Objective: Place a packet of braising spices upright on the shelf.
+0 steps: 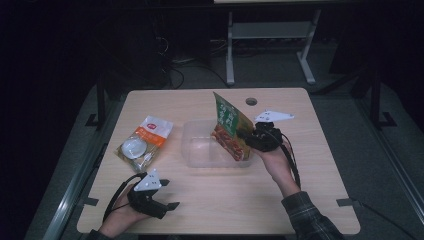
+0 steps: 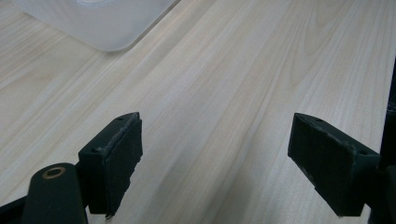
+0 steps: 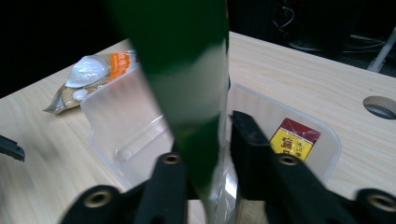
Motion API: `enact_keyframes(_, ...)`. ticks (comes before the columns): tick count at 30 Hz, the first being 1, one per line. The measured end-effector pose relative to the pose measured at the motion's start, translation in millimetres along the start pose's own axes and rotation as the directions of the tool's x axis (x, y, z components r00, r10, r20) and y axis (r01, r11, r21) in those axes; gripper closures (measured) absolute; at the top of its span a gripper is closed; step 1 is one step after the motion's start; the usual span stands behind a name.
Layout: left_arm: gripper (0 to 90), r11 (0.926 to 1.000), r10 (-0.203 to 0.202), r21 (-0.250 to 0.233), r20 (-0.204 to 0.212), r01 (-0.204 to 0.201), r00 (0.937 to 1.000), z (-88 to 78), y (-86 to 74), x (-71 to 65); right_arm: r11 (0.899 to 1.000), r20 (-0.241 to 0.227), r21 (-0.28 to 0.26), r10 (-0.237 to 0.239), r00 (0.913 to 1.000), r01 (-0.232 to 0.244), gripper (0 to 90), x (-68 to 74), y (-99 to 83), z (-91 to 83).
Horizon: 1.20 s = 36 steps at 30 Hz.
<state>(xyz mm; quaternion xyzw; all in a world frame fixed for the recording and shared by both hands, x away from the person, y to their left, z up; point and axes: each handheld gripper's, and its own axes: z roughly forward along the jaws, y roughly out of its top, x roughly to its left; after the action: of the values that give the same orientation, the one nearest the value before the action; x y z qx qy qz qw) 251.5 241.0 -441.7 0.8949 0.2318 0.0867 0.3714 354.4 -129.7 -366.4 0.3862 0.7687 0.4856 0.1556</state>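
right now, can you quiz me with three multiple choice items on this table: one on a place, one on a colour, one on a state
1. Where does the orange and white packet lie?
A. inside the clear container
B. on the table, left of the clear container
C. between the left tongs

2. What is the main colour of the snack packet that stands between the right tongs?
A. blue
B. silver
C. green

3. How do the left tongs stand?
A. open, with nothing between them
B. shut on a packet
C. shut and empty

Key: 1 B, since the high view shows it flat on the wood beside the container; 2 C, since its upper part is green in both views; 3 A, since only bare table shows between the two pads.
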Motion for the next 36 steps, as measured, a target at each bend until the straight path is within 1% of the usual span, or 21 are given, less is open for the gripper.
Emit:
enact_keyframes(1,17.3,0.9999,-0.008,-0.007,0.0,0.008,1.0,0.5,-0.2,-0.3,1.0,-0.002,0.005,0.0,1.0,0.0,69.8,-0.1,-0.1,-0.7)
enact_keyframes(2,17.3,1.0,-0.001,-0.002,-0.001,0.001,1.0,0.1,-0.2,0.3,1.0,-0.003,0.009,-0.001,1.0,0.001,66.3,-0.2,-0.2,-1.2)
enact_keyframes(4,17.3,1.0,-0.001,0.0,-0.001,0.001,1.0,0.2,-0.3,0.5,1.0,-0.002,0.011,-0.001,1.0,0.001,57.9,0.1,-0.4,-2.5)
enact_keyframes(5,17.3,0.9999,-0.008,-0.008,0.0,0.008,1.0,0.9,-0.5,0.2,1.0,0.004,0.005,-0.011,0.9999,0.011,53.1,0.0,-0.7,-3.3)
enact_keyframes(7,17.3,1.0,-0.002,-0.002,0.002,0.002,1.0,1.0,-0.5,0.6,1.0,0.009,0.001,-0.023,0.9997,0.023,48.9,1.3,-1.4,-5.1)
enact_keyframes(8,17.3,0.9999,-0.012,0.0,0.007,0.012,0.9999,1.3,-0.6,-0.2,1.0,0.007,0.004,-0.021,0.9998,0.021,47.5,2.5,-2.0,-6.0)
enact_keyframes(9,17.3,1.0,-0.009,0.003,0.008,0.009,0.9999,1.5,-0.5,-0.2,1.0,0.006,0.008,-0.028,0.9996,0.028,46.5,2.9,-2.7,-6.6)
enact_keyframes(10,17.3,0.9999,-0.017,-0.001,0.011,0.017,0.9998,2.2,-0.5,-1.0,0.999,0.009,0.011,-0.032,0.9995,0.032,45.3,3.4,-3.3,-7.4)
enact_keyframes(12,17.3,0.9999,-0.014,0.001,0.011,0.014,0.9999,2.2,-0.2,-1.0,1.0,0.011,0.014,-0.028,0.9996,0.027,44.4,3.9,-3.6,-8.8)
enact_keyframes(13,17.3,0.9999,-0.013,-0.001,0.015,0.013,0.9998,2.3,0.1,-1.4,1.0,0.006,0.006,-0.031,0.9995,0.03,42.8,3.7,-4.9,-13.2)
enact_keyframes(16,17.3,1.0,-0.01,0.0,0.015,0.01,0.9998,2.1,0.0,-1.3,0.999,0.002,0.003,-0.034,0.9994,0.034,41.8,3.5,-7.0,-17.1)
enact_keyframes(17,17.3,1.0,-0.006,0.003,0.013,0.006,0.9999,2.1,-0.1,-0.8,0.999,-0.006,0.009,-0.042,0.9991,0.042,40.8,3.2,-10.6,-22.1)
enact_keyframes(21,17.3,1.0,-0.001,0.004,0.013,0.001,0.9999,1.9,0.0,-0.7,0.998,-0.016,0.016,-0.058,0.9982,0.058,39.8,5.5,-18.2,-29.0)
enact_keyframes(23,17.3,0.9999,-0.015,-0.001,0.018,0.015,0.9997,1.9,0.0,-1.1,0.997,-0.012,0.03,-0.067,0.9976,0.068,38.7,7.5,-21.3,-32.0)
enact_keyframes(24,17.3,0.9999,-0.015,-0.001,0.018,0.015,0.9997,1.9,0.0,-1.1,0.997,-0.011,0.026,-0.076,0.9971,0.076,38.7,8.6,-23.3,-34.4)
enact_keyframes(25,17.3,0.9997,-0.026,-0.004,0.025,0.026,0.9994,1.9,0.4,-1.6,0.996,-0.02,0.024,-0.08,0.9966,0.081,38.7,8.9,-25.3,-36.0)
enact_keyframes(27,17.3,0.9994,-0.033,-0.005,0.029,0.033,0.999,2.1,0.9,-1.6,0.995,-0.031,0.041,-0.087,0.9957,0.088,38.3,10.8,-31.4,-38.5)
enact_keyframes(30,17.3,0.9994,-0.035,-0.007,0.034,0.035,0.9988,3.1,0.9,-2.3,0.992,-0.043,0.065,-0.109,0.9931,0.112,38.2,11.9,-40.4,-40.7)
enact_keyframes(36,18.1,0.9996,-0.03,0.003,0.035,0.03,0.9989,3.9,1.4,-3.1,0.986,-0.081,0.112,-0.116,0.9899,0.125,37.0,14.3,-59.5,-43.9)
